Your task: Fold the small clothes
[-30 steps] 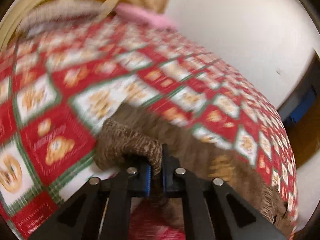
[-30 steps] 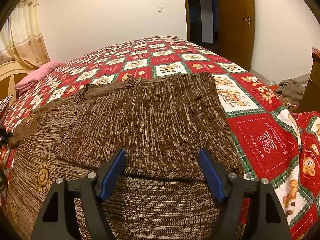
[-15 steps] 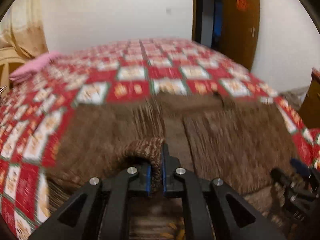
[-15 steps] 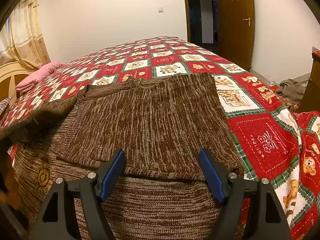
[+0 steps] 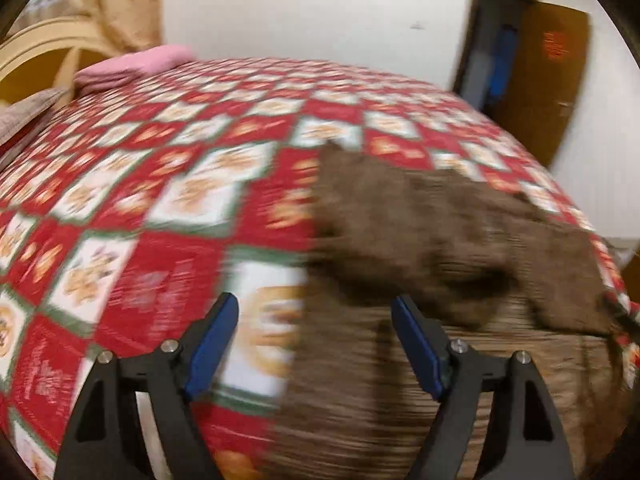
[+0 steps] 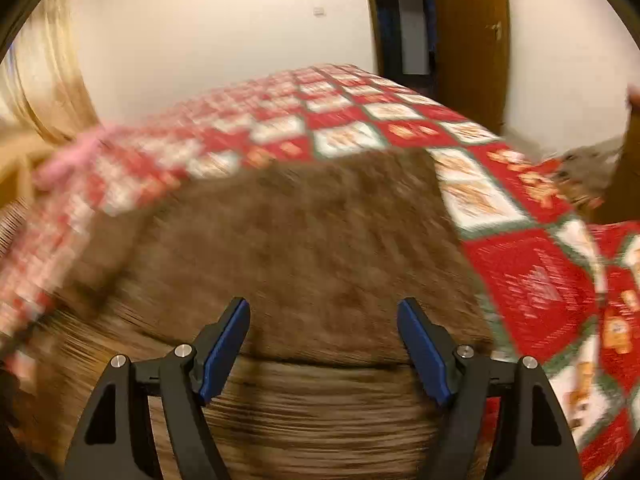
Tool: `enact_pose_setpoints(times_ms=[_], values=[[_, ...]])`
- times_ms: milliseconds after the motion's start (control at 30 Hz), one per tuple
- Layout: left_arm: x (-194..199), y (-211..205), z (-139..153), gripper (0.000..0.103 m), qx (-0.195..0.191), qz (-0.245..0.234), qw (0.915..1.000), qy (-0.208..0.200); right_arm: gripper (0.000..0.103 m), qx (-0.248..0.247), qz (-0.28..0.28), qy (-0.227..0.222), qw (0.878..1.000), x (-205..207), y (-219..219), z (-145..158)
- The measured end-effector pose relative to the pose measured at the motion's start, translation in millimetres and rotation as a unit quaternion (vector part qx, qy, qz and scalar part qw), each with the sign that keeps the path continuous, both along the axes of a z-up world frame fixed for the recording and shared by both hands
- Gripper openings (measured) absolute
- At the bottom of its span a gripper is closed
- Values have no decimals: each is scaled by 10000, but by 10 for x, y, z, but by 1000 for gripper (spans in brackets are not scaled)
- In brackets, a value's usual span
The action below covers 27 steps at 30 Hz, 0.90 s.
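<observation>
A brown knitted sweater [image 5: 448, 280] lies on the red, white and green patchwork bedspread [image 5: 160, 200], with one part folded over its body. My left gripper [image 5: 314, 340] hovers over the sweater's left edge; its jaws are opening and nothing is between them. In the right wrist view the same sweater [image 6: 300, 248] fills the middle, a folded layer lying across it. My right gripper [image 6: 324, 340] stands open just above that layer's near edge, with nothing pinched. Both views are blurred.
A pink folded cloth [image 5: 136, 64] and a cream headboard [image 5: 44, 48] sit at the bed's far left. A brown door [image 6: 472, 32] and a dark doorway [image 6: 400, 20] stand beyond the bed. Grey clothes [image 6: 588, 164] lie on the floor at the right.
My left gripper held a sleeve, swung it across over the sweater, then let go and opened. Its view has swung back to the left. The right view has turned blurry.
</observation>
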<state>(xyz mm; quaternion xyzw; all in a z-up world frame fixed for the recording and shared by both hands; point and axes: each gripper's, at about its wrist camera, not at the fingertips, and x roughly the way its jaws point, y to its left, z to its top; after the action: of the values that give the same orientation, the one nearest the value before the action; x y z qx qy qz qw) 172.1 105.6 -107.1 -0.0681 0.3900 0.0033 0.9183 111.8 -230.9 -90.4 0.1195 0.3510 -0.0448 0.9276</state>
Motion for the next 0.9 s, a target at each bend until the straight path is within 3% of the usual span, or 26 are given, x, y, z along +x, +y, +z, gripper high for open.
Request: enact_pose_setpoints(times_ms=[67,133,267,433,500,533,567,600,667,733,800,833,900], values=[[81,83,-99,81,-428,143,9989,112,77,321,338,-306,9984,44,166,184],[91,66,-97,87,-537,142,9985,38,77,327,819,-307,9956,225,476,301],[121,-59,-136,89,-246,117,9996,100,77,45,1576,-154,9874,592,1142,321],[135,69,-135,89,-591,219,9980,34,77,-547,2462,185,9675,828,1807,150],[112,115,-140,88,-754,246,9968,-29,55,-832,2539,440,9626,882,1923,12],[112,121,-139,88,-792,252,9965,-43,25,-882,2554,581,9611,906,1929,-53],[119,114,-141,88,-781,256,9966,-36,17,-921,2488,734,9614,936,1890,-116],[123,101,-141,88,-754,261,9968,-29,17,-903,2367,801,9640,958,1830,-156],[137,84,-140,88,-708,296,9971,5,17,-457,2029,700,9756,959,1598,-155],[155,75,-139,88,-672,358,9971,46,17,340,1445,611,9870,897,1248,-153],[185,41,-139,88,-509,426,9977,124,19,872,1076,588,9886,780,998,-202],[199,9,-141,88,-387,452,9981,170,26,1067,962,632,9876,727,911,-237],[219,-54,-147,89,-125,512,9983,252,27,1432,983,618,9829,650,790,-243]])
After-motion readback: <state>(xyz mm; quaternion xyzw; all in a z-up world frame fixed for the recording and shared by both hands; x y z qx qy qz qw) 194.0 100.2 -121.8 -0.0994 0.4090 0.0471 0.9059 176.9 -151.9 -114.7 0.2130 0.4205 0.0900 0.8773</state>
